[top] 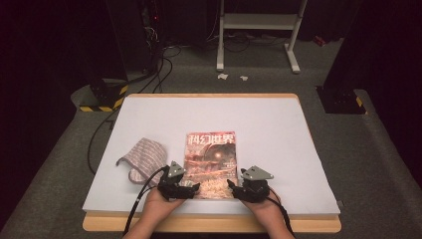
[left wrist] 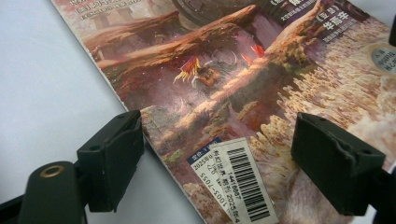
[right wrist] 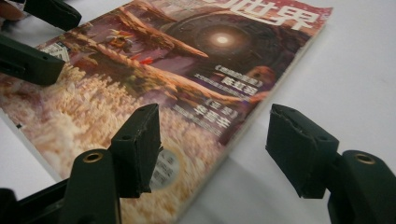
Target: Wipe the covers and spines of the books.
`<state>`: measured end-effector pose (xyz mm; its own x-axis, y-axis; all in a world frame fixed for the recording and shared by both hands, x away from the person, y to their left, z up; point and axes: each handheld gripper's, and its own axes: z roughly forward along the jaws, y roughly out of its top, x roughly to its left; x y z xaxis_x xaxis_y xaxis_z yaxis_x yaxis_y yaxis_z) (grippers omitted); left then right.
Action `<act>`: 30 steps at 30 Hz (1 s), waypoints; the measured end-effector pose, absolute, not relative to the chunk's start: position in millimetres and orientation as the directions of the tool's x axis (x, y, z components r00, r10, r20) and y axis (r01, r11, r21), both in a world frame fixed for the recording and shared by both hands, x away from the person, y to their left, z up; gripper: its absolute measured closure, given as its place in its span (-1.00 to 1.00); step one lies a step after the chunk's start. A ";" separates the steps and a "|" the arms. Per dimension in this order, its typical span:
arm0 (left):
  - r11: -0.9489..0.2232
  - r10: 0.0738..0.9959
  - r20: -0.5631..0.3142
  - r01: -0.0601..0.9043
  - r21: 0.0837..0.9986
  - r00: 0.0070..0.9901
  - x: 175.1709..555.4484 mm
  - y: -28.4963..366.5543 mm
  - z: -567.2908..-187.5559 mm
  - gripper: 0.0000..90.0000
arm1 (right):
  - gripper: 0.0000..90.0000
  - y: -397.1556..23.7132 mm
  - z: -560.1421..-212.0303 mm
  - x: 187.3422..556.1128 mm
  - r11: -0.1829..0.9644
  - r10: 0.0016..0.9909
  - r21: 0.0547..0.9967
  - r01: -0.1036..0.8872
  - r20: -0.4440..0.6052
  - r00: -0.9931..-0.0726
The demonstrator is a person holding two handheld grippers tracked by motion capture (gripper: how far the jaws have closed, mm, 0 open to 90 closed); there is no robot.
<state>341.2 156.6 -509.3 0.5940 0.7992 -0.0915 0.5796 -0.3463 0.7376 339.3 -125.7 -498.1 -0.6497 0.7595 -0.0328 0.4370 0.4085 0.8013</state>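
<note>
White table (top: pixel 278 124) lies bare around the magazine (top: pixel 210 164), whose near corners both grippers' parted, unloaded jaws straddle.

I see the white table (top: pixel 278 124) lit bright from overhead; everything beyond the table is dim, nearly black. High view soft, low detail. Magazine (right wrist: pixel 140 84) cover shows mild sheen, its near edge blurred in right gripper view. Short soft shadows beside the magazine. Left gripper view sharp on the barcode sticker (left wrist: pixel 240 179).

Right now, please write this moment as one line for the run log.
left tool: open, astride magazine left edge | right tool: open, astride its right edge | magazine: flat on table | cloth: left of magazine
</note>
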 end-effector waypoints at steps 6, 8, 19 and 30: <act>-0.343 0.800 -0.095 0.582 0.737 0.592 337.7 156.7 -509.3 -0.60 | -0.27 -117.6 -494.4 349.2 0.406 0.784 0.764 0.502 -0.008 -0.621; -0.343 0.799 -0.096 0.582 0.737 0.593 336.0 156.6 -509.3 -0.60 | -0.25 -118.6 -496.5 344.8 0.388 0.789 0.771 0.505 0.005 -0.614; -0.337 0.798 -0.102 0.580 0.742 0.594 334.7 157.4 -510.2 -0.61 | -0.34 -116.3 -505.5 336.9 0.399 0.778 0.739 0.543 0.041 -0.627; -0.304 0.798 -0.136 0.588 0.750 0.587 335.4 163.3 -509.8 -0.50 | -0.31 -116.8 -506.4 339.3 0.394 0.762 0.725 0.565 0.087 -0.642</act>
